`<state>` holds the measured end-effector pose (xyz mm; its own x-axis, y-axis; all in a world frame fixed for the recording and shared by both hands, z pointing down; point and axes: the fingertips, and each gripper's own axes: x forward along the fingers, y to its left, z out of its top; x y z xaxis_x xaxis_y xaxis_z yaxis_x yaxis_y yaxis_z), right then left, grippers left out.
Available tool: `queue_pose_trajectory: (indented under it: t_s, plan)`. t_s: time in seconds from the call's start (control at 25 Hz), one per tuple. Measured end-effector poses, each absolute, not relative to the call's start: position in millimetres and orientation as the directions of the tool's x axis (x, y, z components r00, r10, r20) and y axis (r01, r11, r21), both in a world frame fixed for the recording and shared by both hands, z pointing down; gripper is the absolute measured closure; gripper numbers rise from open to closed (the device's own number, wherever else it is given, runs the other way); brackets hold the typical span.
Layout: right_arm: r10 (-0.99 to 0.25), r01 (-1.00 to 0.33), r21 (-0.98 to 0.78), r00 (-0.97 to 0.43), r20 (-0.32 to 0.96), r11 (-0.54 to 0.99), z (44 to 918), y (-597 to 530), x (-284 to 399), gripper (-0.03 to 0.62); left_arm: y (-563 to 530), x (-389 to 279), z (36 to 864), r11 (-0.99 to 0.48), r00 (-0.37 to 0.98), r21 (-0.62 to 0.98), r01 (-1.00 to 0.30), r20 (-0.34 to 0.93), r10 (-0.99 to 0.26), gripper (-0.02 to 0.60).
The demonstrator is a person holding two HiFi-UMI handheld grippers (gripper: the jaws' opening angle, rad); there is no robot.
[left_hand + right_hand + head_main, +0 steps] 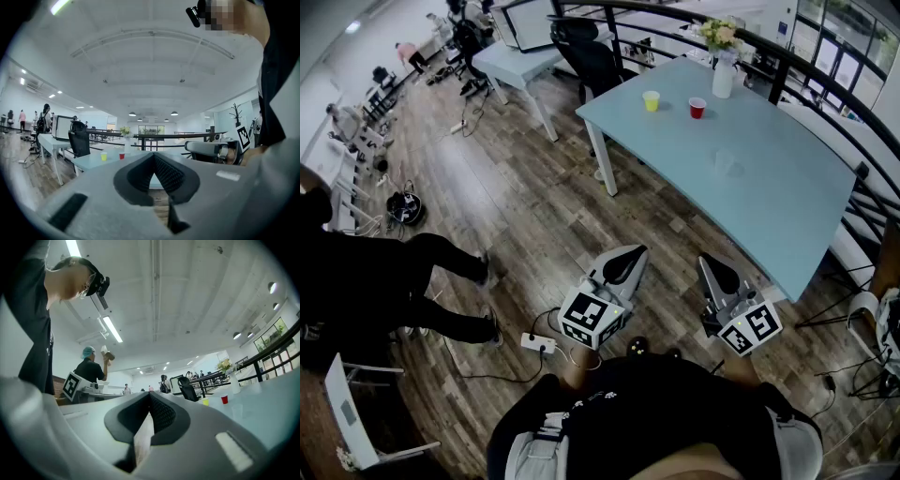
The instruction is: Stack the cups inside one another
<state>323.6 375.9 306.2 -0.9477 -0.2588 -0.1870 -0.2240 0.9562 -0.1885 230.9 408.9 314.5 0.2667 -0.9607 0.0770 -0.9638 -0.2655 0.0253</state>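
We judged the stacking not yet begun. Our left claw and right claw were both clenched on nothing, held above the floor, short of the surface. The yellow cup and red cup stood apart near its far edge, with a clear cup nearer us. None was nested.

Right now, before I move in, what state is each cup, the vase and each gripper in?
Yellow cup: upright on the table, unstacked.
Red cup: upright, unstacked, apart from the yellow one.
Clear cup: upright, unstacked, alone.
Vase: upright, holding flowers.
Left gripper: shut, empty.
Right gripper: shut, empty.
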Motion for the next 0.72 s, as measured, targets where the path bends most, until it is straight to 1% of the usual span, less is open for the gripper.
queue_pose_trajectory:
  t_s: [0.72]
  plan:
    - [-0.282,-0.232,-0.241,-0.937,-0.204,0.943,320.3,348.7,356.0,0.588,392.9,252.2,319.2,-0.23,0.231,0.014,-0.973,0.101,-0.968,0.589]
